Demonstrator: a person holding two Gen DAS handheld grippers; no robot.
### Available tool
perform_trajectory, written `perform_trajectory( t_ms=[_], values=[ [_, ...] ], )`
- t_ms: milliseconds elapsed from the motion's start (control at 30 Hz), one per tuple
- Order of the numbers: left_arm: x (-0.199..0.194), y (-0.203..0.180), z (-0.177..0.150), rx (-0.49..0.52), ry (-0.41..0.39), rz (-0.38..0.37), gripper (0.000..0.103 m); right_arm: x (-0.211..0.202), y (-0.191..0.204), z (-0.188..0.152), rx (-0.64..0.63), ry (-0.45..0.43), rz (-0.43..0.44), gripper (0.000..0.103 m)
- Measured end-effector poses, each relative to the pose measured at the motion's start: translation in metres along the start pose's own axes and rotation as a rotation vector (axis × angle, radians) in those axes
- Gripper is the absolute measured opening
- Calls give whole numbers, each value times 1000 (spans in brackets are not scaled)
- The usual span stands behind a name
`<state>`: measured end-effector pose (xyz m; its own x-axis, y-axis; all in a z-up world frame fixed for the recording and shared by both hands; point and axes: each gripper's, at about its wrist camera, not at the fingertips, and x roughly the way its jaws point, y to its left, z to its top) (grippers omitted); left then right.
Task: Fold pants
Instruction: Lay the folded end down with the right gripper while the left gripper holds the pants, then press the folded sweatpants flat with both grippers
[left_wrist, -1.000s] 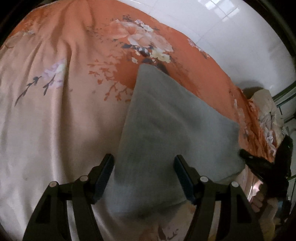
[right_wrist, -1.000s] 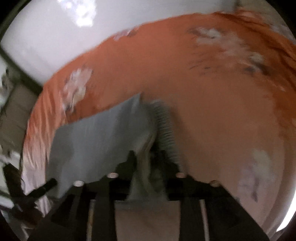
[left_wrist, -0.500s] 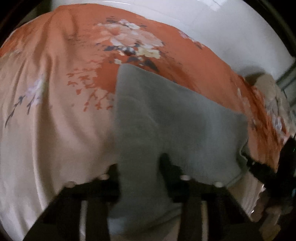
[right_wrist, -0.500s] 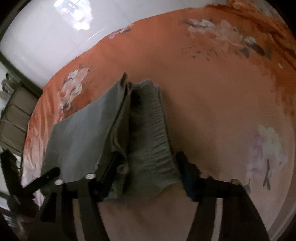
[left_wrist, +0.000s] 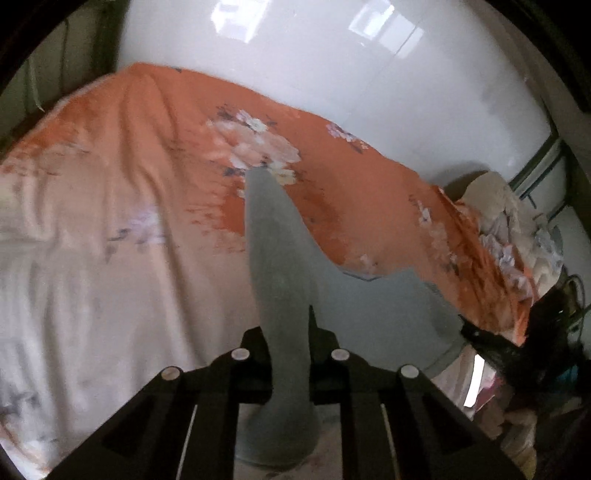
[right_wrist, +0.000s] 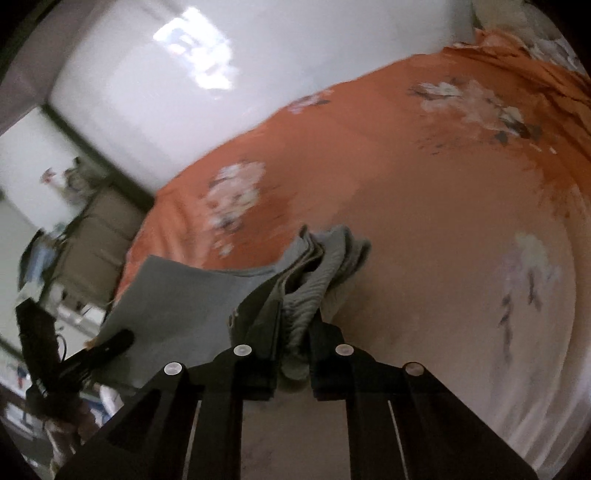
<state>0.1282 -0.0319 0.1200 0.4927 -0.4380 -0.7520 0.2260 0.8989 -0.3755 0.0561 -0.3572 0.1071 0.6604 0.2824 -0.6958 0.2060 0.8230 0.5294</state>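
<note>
The grey pants (left_wrist: 280, 258) hang lifted above the orange floral bedsheet (left_wrist: 122, 155). My left gripper (left_wrist: 290, 339) is shut on one end of the folded pants, the cloth bunched between its jaws. My right gripper (right_wrist: 293, 350) is shut on the other end, at the ribbed waistband (right_wrist: 314, 280). The pants (right_wrist: 177, 295) stretch between both grippers. The right gripper shows at the right edge of the left wrist view (left_wrist: 491, 343), and the left gripper at the lower left of the right wrist view (right_wrist: 92, 350).
The bedsheet (right_wrist: 424, 192) covers the bed under both grippers. A white wall (left_wrist: 332, 55) runs behind the bed. A pile of light bedding (left_wrist: 517, 221) lies at the far right. Brown furniture (right_wrist: 96, 236) stands left of the bed.
Both grippers have closed on the pants' ends and lifted them off the sheet. The pants lay flat before; now they hang stretched between the grippers.
</note>
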Motion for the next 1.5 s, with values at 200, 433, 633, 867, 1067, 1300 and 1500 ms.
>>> perform_trajectory(
  t_ms=[200,433,633,867,1067,1300,1500],
  values=[
    [-31,48,-48,-38,56,92,12,-5,42,-69,-97,26,-2,13],
    [-28,72,-89,-83,130,157,17,16,39,-116,-125,126,-235,19],
    [-68,61,-91,-59,37,213,35,-25,43,-113,-125,61,-218,21],
    [-93,33,-92,-21,-42,154,36,-35,71,-121,-190,38,-148,26],
    [-65,28,-105,-19,40,138,36,-10,75,-138,-235,100,-119,27],
    [-21,63,-131,-75,203,241,34,34,51,-158,-226,217,-213,27],
    [-16,94,-139,-235,210,205,19,40,39,-162,-181,275,-187,27]
  ],
)
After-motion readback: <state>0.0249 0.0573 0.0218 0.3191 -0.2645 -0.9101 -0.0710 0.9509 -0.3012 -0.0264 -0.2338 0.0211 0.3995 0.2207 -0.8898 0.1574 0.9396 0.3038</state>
